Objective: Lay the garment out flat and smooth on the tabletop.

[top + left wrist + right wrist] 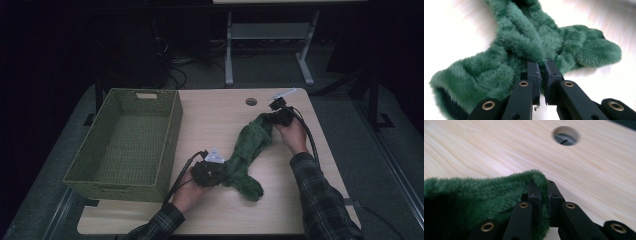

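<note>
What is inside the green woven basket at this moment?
The basket looks empty in the high view: only its woven floor shows. Its near wall hides the strip of floor just behind it. The green fuzzy cloth lies on the table beside it.

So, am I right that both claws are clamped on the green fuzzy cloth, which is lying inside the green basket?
Not quite: the green fuzzy cloth lies on the table, beside the green basket, as the high view shows. The left claw and right claw are indeed clamped on it.
</note>
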